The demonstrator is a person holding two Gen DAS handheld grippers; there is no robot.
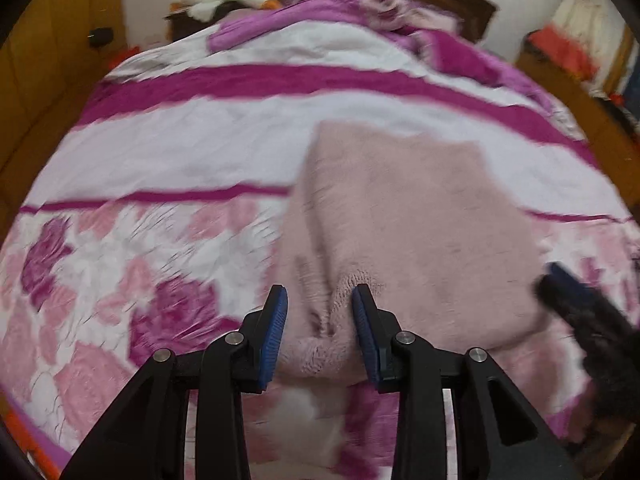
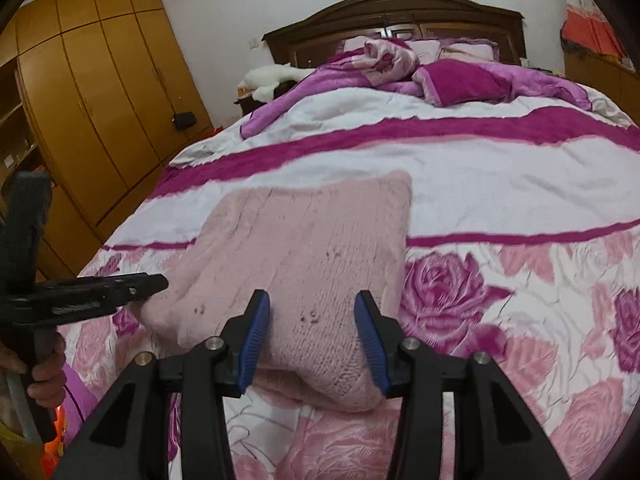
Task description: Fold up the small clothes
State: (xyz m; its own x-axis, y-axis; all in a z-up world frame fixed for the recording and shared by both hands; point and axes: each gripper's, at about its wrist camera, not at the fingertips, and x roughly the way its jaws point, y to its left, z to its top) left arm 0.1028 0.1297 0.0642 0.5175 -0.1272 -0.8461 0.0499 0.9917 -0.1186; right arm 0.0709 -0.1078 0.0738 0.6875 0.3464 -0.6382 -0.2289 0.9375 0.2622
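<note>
A folded pale pink knitted sweater (image 1: 400,220) lies on the rose-patterned bedspread (image 1: 120,264); it also shows in the right wrist view (image 2: 304,248). My left gripper (image 1: 320,300) is open, its jaws on either side of the sweater's near left corner, where the fabric bunches up. My right gripper (image 2: 312,308) is open, its jaws on either side of the near right corner. The right gripper (image 1: 568,284) shows blurred at the right edge of the left wrist view. The left gripper (image 2: 156,280) shows at the left of the right wrist view, touching the sweater's left corner.
The bed has a magenta-striped white quilt (image 2: 440,160), crumpled purple blankets and pillows (image 2: 440,72) at the wooden headboard (image 2: 400,12). A white plush toy (image 2: 272,76) lies on the nightstand. A wooden wardrobe (image 2: 100,80) stands on the left.
</note>
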